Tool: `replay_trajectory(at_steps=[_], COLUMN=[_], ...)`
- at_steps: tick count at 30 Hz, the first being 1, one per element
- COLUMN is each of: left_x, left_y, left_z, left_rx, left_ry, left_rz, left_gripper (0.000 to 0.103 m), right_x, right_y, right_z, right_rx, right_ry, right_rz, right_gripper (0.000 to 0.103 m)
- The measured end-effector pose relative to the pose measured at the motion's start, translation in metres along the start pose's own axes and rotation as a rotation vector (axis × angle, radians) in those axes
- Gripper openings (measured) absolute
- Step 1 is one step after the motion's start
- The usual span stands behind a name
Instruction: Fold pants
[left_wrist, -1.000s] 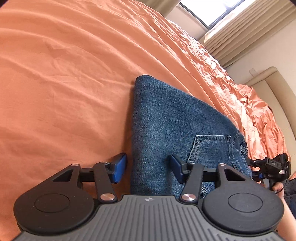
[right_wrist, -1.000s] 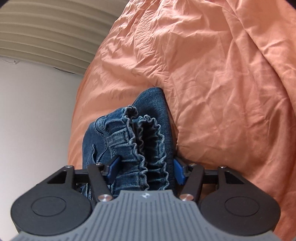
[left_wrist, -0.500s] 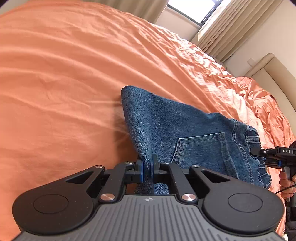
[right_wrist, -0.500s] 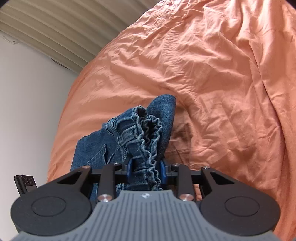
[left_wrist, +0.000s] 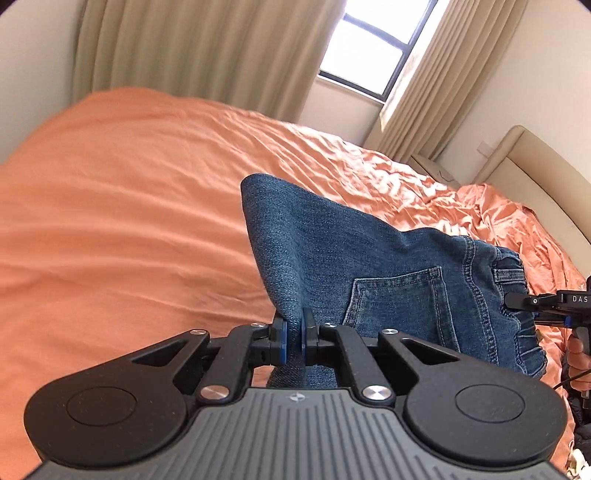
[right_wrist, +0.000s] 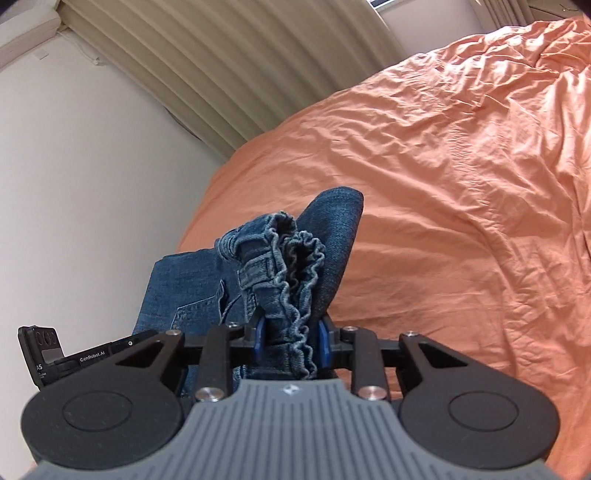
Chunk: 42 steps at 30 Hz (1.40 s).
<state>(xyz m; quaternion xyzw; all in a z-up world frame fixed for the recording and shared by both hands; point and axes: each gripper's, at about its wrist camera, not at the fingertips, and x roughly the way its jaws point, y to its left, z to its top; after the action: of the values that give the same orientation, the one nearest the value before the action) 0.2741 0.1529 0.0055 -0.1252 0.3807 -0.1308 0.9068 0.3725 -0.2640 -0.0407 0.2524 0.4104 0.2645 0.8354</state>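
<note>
Folded blue denim pants (left_wrist: 373, 266) hang lifted above the orange bed (left_wrist: 129, 206), back pocket showing. My left gripper (left_wrist: 293, 341) is shut on the folded leg edge of the pants. In the right wrist view my right gripper (right_wrist: 290, 341) is shut on the bunched elastic waistband of the pants (right_wrist: 284, 266). The right gripper (left_wrist: 546, 308) also shows at the far right of the left wrist view, at the waistband, with a hand (left_wrist: 578, 354) below it. The left gripper's body (right_wrist: 48, 350) appears at the lower left of the right wrist view.
The wrinkled orange bedspread (right_wrist: 461, 184) fills most of both views. Beige curtains (left_wrist: 192, 51) and a window (left_wrist: 369, 48) stand behind the bed. A beige headboard (left_wrist: 543, 166) is at the right, and a white wall (right_wrist: 92, 166) lies past the bed's edge.
Both grippers closed on the pants, left on the folded edge and right on the waistband, and have risen, lifting the pants off the bedspread. More of the room shows now.
</note>
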Motion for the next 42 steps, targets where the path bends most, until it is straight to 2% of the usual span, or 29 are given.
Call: replay_trajectory(at_steps=[7, 10, 13, 19, 28, 33, 37, 40, 42], left_x=[-0.098, -0.118, -0.121, -0.088, 0.005, 0.038, 0.055, 0.057, 0.053], left_y=[0.039, 0.059, 0.083, 0.139, 0.208, 0.237, 0.250, 0.258, 0.258], left_z=[0.030, 0.032, 0.025, -0.004, -0.037, -0.042, -0.057, -0.069, -0.070], left_rx=[0.049, 0.056, 0.043, -0.048, -0.149, -0.186, -0.167, -0.171, -0.181], left_ry=[-0.020, -0.004, 0.003, 0.034, 0.153, 0.181, 0.229, 0.232, 0.222], left_rz=[0.153, 0.218, 0.271, 0.290, 0.292, 0.294, 0.288, 0.284, 0.286], left_gripper=[0.006, 0.006, 0.006, 0.006, 0.006, 0.006, 0.007, 0.009, 0.010], right_x=[0.037, 0.067, 0.102, 0.166, 0.255, 0.283, 0.295, 0.300, 0.296], right_y=[0.098, 0.124, 0.138, 0.133, 0.083, 0.053, 0.040, 0.035, 0.042], right_z=[-0.015, -0.028, -0.045, -0.081, -0.108, -0.111, -0.119, -0.124, -0.125], right_rx=[-0.024, -0.013, 0.010, 0.028, 0.067, 0.125, 0.147, 0.169, 0.135], right_ry=[0.011, 0.034, 0.071, 0.158, 0.289, 0.322, 0.345, 0.338, 0.331], right_rz=[0.132, 0.177, 0.202, 0.178, 0.081, 0.076, 0.065, 0.058, 0.032], right_gripper=[0.024, 0.024, 0.024, 0.024, 0.024, 0.024, 0.024, 0.029, 0.034])
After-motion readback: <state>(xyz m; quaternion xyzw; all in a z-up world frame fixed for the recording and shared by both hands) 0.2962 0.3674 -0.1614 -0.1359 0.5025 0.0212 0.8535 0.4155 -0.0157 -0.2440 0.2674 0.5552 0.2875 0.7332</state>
